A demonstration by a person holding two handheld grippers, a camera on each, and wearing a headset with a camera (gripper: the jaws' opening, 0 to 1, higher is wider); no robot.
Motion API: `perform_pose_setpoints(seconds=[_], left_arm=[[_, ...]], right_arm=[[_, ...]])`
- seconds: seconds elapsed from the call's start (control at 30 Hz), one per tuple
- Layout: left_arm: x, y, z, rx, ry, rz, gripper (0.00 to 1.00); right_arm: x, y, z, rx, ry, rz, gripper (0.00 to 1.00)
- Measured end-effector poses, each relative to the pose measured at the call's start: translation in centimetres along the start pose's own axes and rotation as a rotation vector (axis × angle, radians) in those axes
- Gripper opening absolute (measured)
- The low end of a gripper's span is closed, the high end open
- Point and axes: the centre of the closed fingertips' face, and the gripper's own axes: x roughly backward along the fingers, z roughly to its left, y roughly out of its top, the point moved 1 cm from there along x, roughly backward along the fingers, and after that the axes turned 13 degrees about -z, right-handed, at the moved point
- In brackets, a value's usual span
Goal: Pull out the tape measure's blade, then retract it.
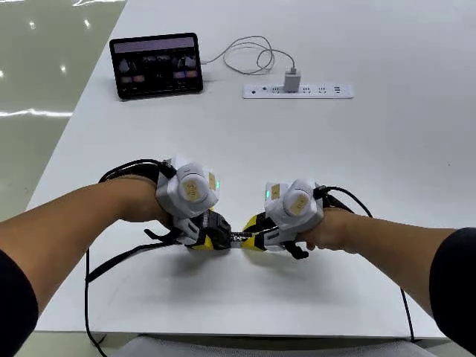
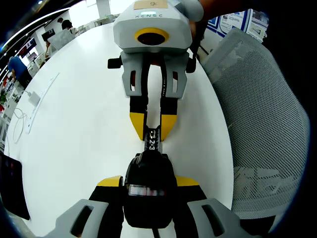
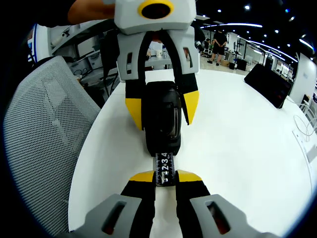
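Standing at the far left of the white table, a dark tablet shows a lit screen whose content is too small to read. To its right a white cable loops to a charger plugged into a white power strip.

At the near edge the two tools meet tip to tip. The left gripper has its yellow-tipped jaws clamped on the black case of the tape measure, one jaw on each side. A short run of blade comes out of the case toward the right. The black blade carries white digits, "23" in the left gripper view and "234" in the right gripper view.

The right gripper has its jaws drawn narrow and pinches the blade just beside the case mouth. On its grey housing, seen from the left gripper view, the word "XENSE" is printed above a yellow ring. Case and blade sit low over the table, between the two hands. A grey mesh chair stands at the near side of the table.
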Motion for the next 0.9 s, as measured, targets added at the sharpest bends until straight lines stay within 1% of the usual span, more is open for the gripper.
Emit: perform_pose_setpoints(seconds=[0.1,0.13,0.3,0.47,0.77,0.9], left_arm=[[0.0,0.0,0.0,0.002,0.003,0.001,0.34],[0.0,0.0,0.0,0.003,0.002,0.001,0.34],[0.0,0.0,0.0,0.009,0.004,0.001,0.34],[0.0,0.0,-0.1,0.004,0.005,0.003,0.34],[0.0,0.0,-0.1,0.019,0.011,-0.001,0.34],[0.1,0.0,-0.2,0.015,0.015,0.002,0.34]], right_arm=[[0.3,-0.2,-0.1,0.004,-0.006,0.001,0.1],[0.4,-0.3,-0.2,-0.007,-0.009,0.001,0.1],[1.1,-0.6,-0.3,-0.013,-0.017,0.007,0.11],[1.3,-0.8,-0.1,-0.009,-0.014,0.016,0.11],[1.8,-1.1,-0.3,-0.001,-0.017,0.028,0.11],[2.0,-1.2,-0.3,0.001,-0.016,0.033,0.11]])
